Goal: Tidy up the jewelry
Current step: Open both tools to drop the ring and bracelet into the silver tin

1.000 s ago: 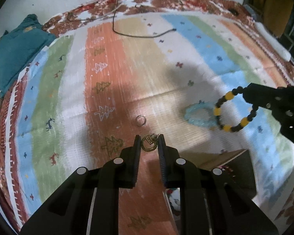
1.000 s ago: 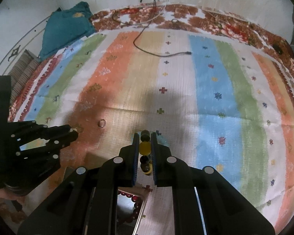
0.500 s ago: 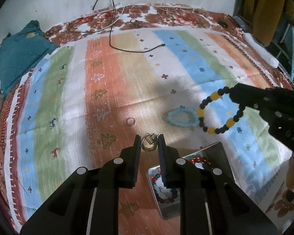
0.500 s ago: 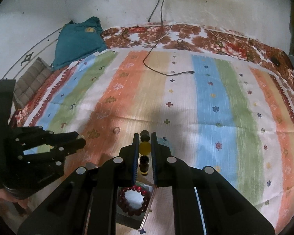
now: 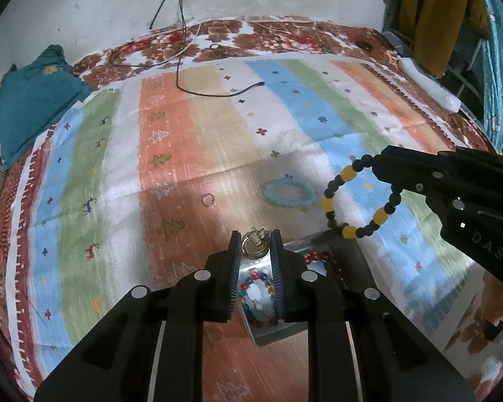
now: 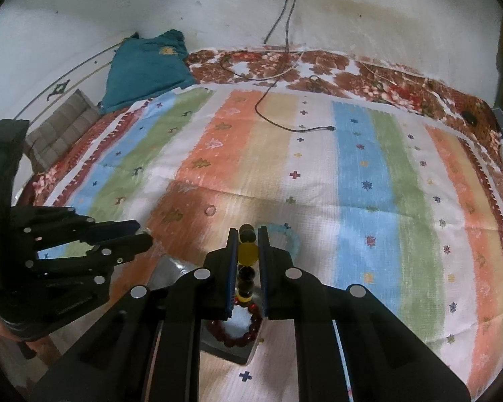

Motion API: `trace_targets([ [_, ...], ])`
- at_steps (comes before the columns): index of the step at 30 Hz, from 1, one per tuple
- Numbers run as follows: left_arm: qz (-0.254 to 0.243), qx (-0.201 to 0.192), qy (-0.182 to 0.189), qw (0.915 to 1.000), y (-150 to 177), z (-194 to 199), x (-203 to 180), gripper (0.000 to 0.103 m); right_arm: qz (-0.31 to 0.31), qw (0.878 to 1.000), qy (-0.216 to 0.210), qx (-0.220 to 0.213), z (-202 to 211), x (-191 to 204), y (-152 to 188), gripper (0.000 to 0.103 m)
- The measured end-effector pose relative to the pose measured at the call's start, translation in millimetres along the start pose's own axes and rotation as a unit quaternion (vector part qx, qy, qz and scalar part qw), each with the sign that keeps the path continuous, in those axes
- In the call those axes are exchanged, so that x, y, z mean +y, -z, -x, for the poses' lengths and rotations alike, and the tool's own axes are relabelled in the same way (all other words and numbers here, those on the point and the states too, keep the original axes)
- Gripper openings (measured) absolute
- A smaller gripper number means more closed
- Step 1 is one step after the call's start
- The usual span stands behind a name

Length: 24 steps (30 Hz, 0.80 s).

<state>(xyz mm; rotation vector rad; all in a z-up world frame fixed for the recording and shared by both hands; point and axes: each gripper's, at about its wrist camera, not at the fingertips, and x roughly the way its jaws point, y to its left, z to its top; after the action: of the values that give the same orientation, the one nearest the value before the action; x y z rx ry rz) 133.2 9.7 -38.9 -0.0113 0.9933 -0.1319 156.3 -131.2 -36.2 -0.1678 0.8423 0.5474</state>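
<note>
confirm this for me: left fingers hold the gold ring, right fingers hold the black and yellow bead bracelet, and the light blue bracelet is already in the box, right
Not quite. The light blue bracelet lies on the striped cloth, beyond the box, as the left wrist view shows. The rest holds: the left gripper holds the gold ring, and the right gripper holds the black and yellow bead bracelet.

The left gripper [image 5: 255, 234] and right gripper [image 6: 248, 234] are matte black plastic; blue pads line the fingers; silver round screws stud them; white letters "DAS" mark the right one.
</note>
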Motion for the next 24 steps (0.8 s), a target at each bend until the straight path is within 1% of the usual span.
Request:
trace_targets([
  [12, -0.008, -0.007, 0.006, 0.9999, 17, 13, -12, 0.017, -0.006, 1.0, -0.016, 0.004, 15, 4, 22, 0.013],
  [16, -0.004, -0.005, 0.011, 0.9999, 20, 15, -16, 0.017, -0.01, 1.0, -0.011, 0.008, 16, 4, 24, 0.013],
  [18, 0.003, -0.002, 0.005, 1.0, 20, 14, -13, 0.02, -0.022, 1.0, 0.004, 0.012, 15, -2, 24, 0.016],
  [19, 0.008, -0.001, 0.001, 1.0, 20, 14, -11, 0.024, -0.027, 1.0, 0.007, 0.014, 15, -4, 24, 0.02],
  [20, 0.014, 0.0, -0.003, 0.9999, 20, 13, -9, 0.03, -0.034, 0.999, 0.009, 0.016, 14, -8, 24, 0.023],
  [21, 0.017, 0.0, -0.006, 0.9998, 19, 13, -7, 0.03, -0.037, 0.999, 0.013, 0.019, 13, -10, 24, 0.029],
  [24, 0.026, -0.001, -0.007, 0.9996, 19, 14, -1, 0.032, -0.041, 0.999, 0.015, 0.025, 11, -13, 25, 0.03],
])
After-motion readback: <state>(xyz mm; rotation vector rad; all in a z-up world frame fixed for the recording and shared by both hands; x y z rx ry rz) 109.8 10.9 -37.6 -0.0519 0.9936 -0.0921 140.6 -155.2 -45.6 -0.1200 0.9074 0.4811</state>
